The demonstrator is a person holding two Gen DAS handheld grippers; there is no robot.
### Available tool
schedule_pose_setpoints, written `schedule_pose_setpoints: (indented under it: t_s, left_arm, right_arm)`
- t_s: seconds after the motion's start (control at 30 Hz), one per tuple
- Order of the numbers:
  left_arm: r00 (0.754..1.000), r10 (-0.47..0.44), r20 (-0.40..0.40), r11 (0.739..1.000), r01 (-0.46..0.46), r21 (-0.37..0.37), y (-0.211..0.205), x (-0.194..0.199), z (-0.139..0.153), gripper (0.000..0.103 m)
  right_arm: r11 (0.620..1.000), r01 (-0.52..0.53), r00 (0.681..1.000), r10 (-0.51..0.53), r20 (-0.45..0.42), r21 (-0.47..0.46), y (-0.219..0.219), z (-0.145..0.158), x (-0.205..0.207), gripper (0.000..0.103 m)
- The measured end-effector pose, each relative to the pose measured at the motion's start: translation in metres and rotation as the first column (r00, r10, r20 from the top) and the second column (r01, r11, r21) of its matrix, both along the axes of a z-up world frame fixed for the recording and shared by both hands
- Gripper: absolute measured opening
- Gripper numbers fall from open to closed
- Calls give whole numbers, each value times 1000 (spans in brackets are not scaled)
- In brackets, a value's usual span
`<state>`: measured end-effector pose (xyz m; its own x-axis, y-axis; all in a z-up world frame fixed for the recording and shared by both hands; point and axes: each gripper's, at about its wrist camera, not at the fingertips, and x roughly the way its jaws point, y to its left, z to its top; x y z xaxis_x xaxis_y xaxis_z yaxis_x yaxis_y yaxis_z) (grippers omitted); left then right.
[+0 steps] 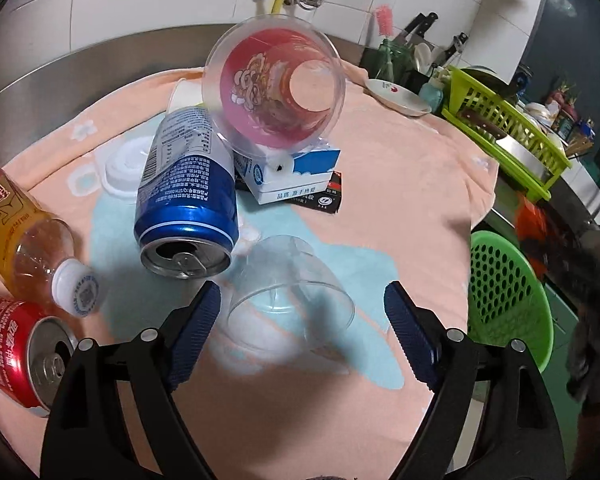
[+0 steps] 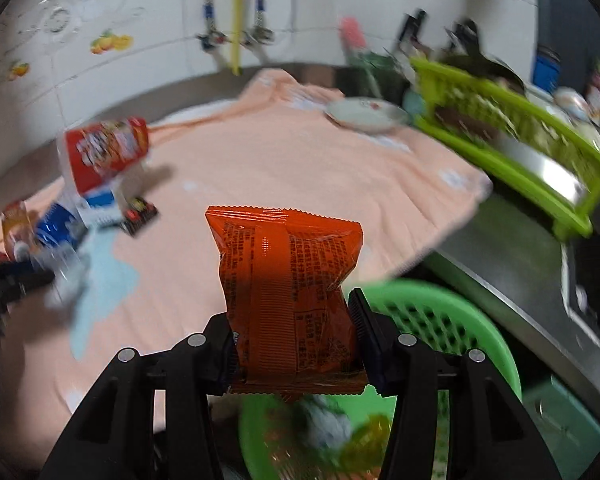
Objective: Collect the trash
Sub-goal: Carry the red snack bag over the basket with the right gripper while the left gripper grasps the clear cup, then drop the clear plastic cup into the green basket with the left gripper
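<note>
Fingers of the left gripper (image 1: 302, 308) stand wide on either side of a clear plastic cup (image 1: 290, 304) lying on its side, not pressing it. Right gripper (image 2: 294, 334) pinches an orange snack packet (image 2: 288, 296) above a green perforated basket (image 2: 440, 320). Cans, a bottle and cartons lie on a peach towel (image 1: 400, 200) spread over a steel counter below white wall tiles. The right view is blurred, so the basket's contents are hard to make out.
</note>
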<state>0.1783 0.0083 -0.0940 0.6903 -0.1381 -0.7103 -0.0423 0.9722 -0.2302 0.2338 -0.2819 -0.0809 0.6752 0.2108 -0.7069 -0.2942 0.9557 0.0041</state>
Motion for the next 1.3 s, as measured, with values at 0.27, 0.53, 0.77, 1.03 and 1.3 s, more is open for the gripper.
schedule_pose_setpoints:
  t_s: [0.27,0.53,0.77,1.03,1.3]
  left_arm:
    - [999,32,-17,999,-32,-19,4,5,-5,77]
    - [998,42,-37,999,-43,-12,4,8,-11,77]
    - [998,27,-51,1000,-27,5,1,9,-14,63]
    - [1000,5,-27,1000,-5,14,0,2,-10,61]
    - [999,-47,10,999,46,23,-8,-10,6,60]
  right_arm:
    - [987,156,986,-153,-63,32,-62,-29,-25,48]
    - [981,193,979,-190,-76,26,-87,-34,-27,48]
    - [979,205,975,-203,-92,13,-95,-43,-28,48]
    - [978,210,970,-207,-128,13,-106,-56,-16,48]
    - [979,205,970,-204,-129,-2,-96,-66,4,72]
